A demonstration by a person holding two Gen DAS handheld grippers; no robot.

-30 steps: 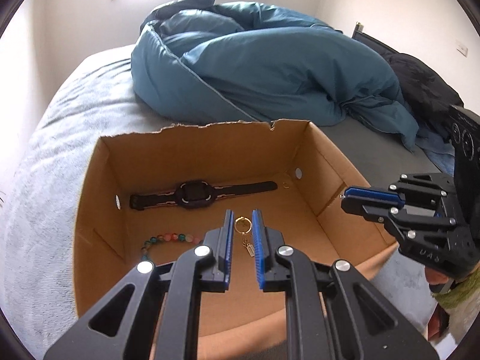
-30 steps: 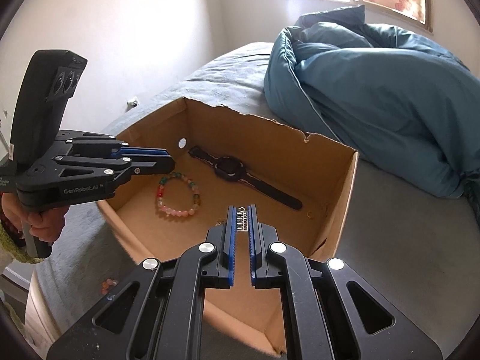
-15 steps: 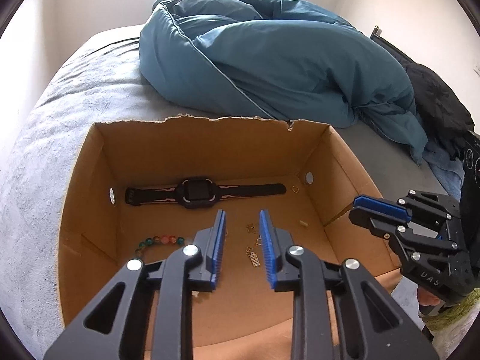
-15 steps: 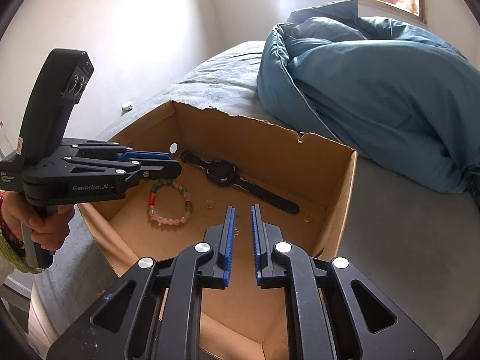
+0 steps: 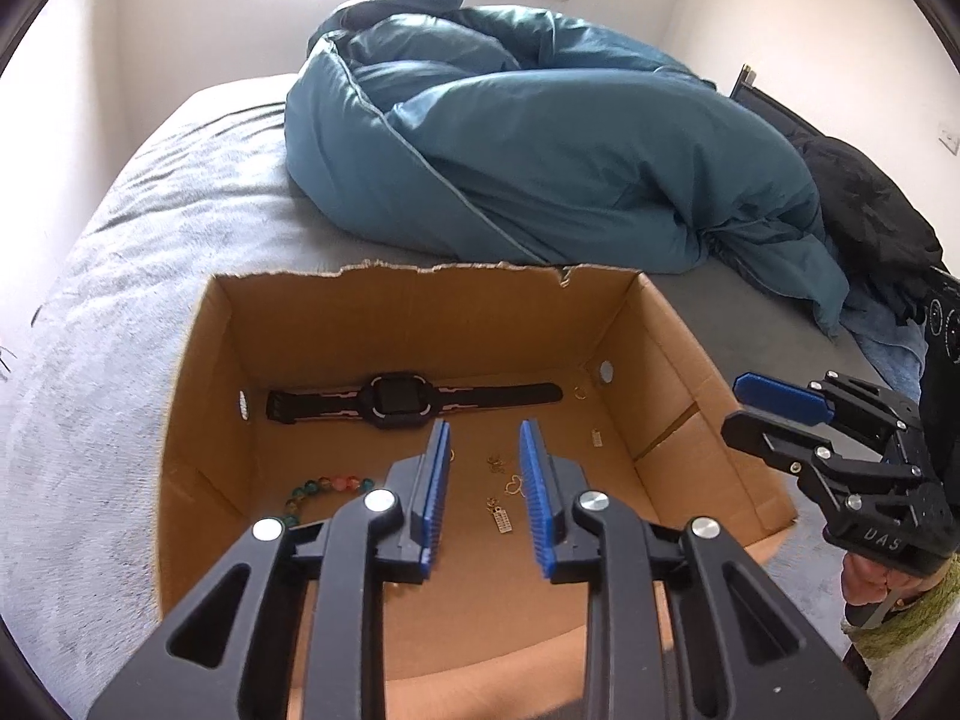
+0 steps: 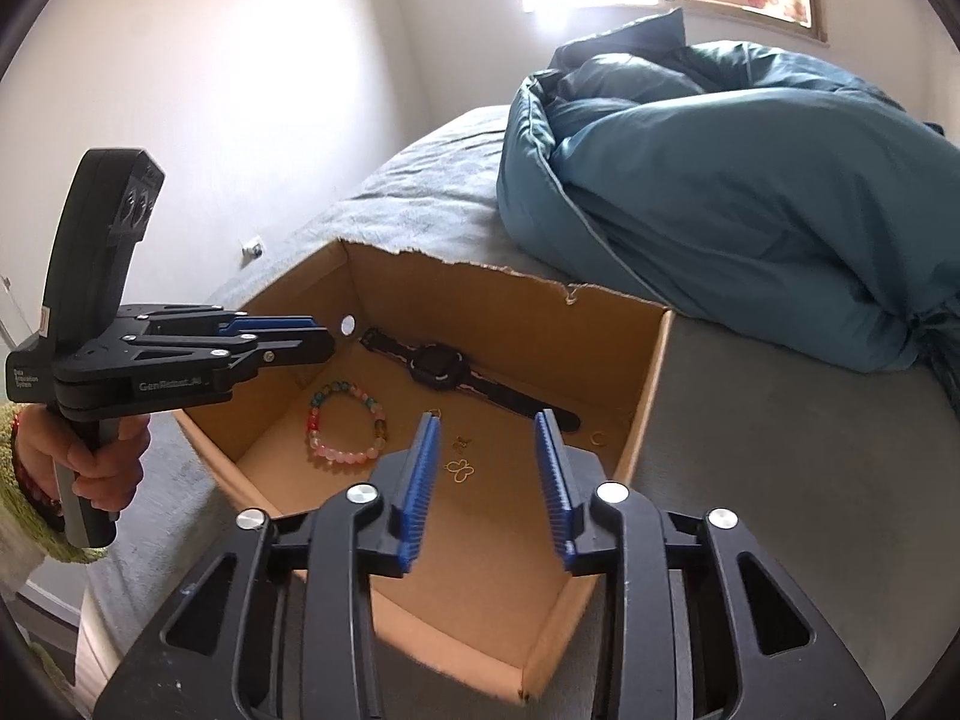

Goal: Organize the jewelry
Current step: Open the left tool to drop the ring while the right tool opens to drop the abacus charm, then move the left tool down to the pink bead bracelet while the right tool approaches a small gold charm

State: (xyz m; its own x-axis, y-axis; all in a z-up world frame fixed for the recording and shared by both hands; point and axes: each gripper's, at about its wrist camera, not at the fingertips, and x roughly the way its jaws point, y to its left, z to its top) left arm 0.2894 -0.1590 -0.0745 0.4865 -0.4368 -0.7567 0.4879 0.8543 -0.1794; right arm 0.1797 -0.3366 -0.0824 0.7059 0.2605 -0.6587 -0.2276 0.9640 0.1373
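An open cardboard box [image 5: 420, 306] [image 6: 651, 384] sits on the bed. On its floor lie a black watch [image 5: 396, 399] [image 6: 438, 363], a bead bracelet [image 5: 324, 486] [image 6: 345, 453], a gold butterfly earring [image 5: 514, 485] [image 6: 459, 469], a gold bar pendant [image 5: 501, 519] and a small gold ring [image 5: 579, 393] [image 6: 598, 437]. My left gripper [image 5: 485, 429] [image 6: 324, 336] hangs open above the box's near side with nothing between its pads. My right gripper [image 6: 486, 417] [image 5: 738, 405] hovers over the box's right edge, its jaws opening and empty.
A heaped blue duvet [image 5: 540, 156] [image 6: 720, 192] lies behind the box on the grey bed sheet [image 5: 120, 300]. Dark clothing [image 5: 870, 210] sits at the far right. A hand in a green sleeve [image 6: 96, 468] holds the left gripper's handle.
Both grippers let go of small gold pieces, which now lie on the box floor. The jaws of both have widened, and the right gripper has lifted slightly.
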